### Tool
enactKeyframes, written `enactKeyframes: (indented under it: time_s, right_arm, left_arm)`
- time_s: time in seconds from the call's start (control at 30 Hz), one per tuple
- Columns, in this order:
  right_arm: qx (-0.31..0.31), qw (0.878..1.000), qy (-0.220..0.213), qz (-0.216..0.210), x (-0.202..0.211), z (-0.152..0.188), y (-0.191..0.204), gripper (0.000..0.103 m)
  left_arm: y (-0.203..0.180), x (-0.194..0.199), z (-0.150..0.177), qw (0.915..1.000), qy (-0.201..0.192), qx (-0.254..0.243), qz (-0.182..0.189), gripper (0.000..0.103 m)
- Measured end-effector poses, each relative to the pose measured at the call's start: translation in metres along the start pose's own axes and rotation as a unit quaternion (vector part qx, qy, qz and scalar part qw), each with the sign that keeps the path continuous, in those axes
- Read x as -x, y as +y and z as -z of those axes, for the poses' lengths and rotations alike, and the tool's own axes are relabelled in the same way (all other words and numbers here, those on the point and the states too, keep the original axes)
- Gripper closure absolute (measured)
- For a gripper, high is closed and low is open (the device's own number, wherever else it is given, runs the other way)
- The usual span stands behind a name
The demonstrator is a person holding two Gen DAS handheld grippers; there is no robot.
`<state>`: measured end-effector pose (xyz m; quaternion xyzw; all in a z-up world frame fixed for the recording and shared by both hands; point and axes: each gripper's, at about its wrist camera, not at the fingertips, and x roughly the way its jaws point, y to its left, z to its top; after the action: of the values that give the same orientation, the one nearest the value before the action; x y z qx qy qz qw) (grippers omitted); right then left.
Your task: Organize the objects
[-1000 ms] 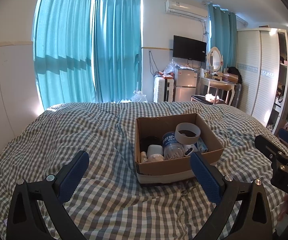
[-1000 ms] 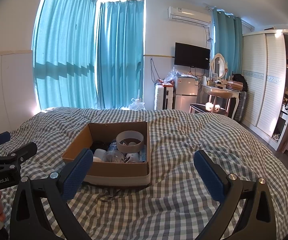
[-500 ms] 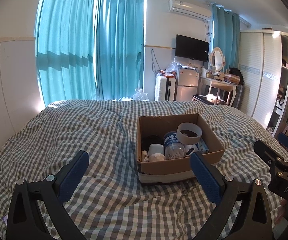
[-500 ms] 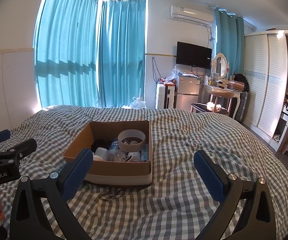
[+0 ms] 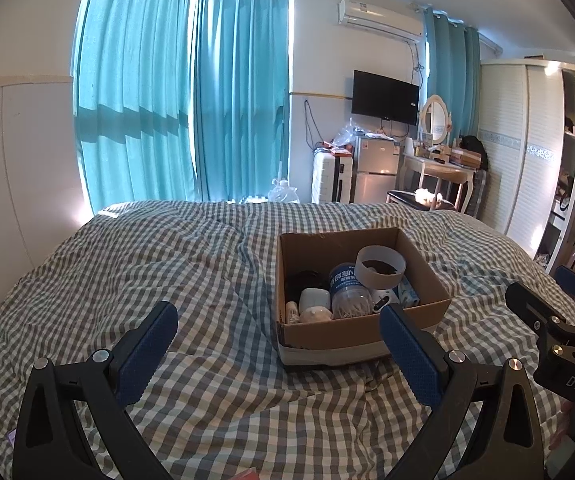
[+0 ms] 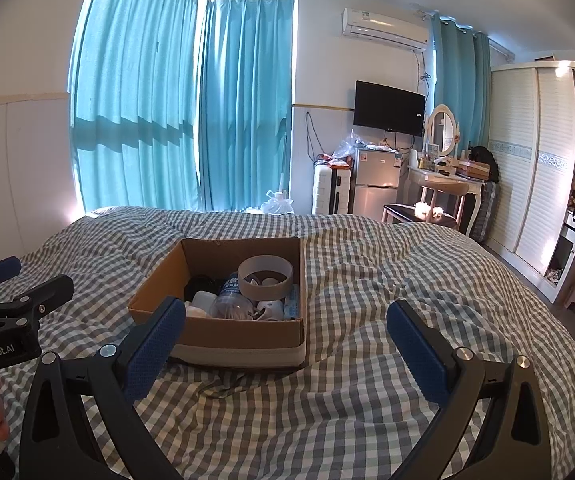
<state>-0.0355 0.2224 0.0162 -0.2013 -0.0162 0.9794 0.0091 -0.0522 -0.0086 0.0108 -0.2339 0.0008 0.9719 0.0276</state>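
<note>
Left gripper (image 5: 277,338) spread wide, nothing between its blue pads (image 5: 147,350), held low over the checked quilt (image 5: 159,264). Right gripper (image 6: 285,340) likewise spread wide and holding nothing, hovering above the same quilt

Just ahead of both, an open cardboard box (image 5: 361,330) resting on the quilt. From the left wrist view, sitting ahead and to the right, its near wall partly behind the right-hand finger. From the right wrist view, ahead and to the left (image 6: 243,338), its near left corner behind the left-hand finger. Apart from both grippers, not touched by either

Inside the box: a roll of wide tape (image 5: 380,269) lying on top toward the back right; a clear bottle with a blue label (image 5: 347,290) beside it; a small white case (image 5: 314,299); something black (image 5: 302,280) at the back left; other small items too packed to make out

Further off: teal curtains (image 5: 191,112), a wall television (image 5: 385,97), a small fridge (image 5: 375,174), a white suitcase (image 5: 331,180), a dressing table with an oval mirror (image 5: 434,118), a white wardrobe (image 5: 527,148), an air conditioner (image 5: 379,22) high on the wall
</note>
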Motion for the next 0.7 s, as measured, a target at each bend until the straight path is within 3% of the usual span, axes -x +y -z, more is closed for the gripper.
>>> enactKeyframes:
  time_s: [0.7]
  right_arm:
    - [0.001,1.000,0.004,-0.002,-0.0016,0.0035,0.0014,0.002]
  left_arm:
    - [0.0005,-0.0006,0.0026,1.0000,0.002,-0.003,-0.005,0.000]
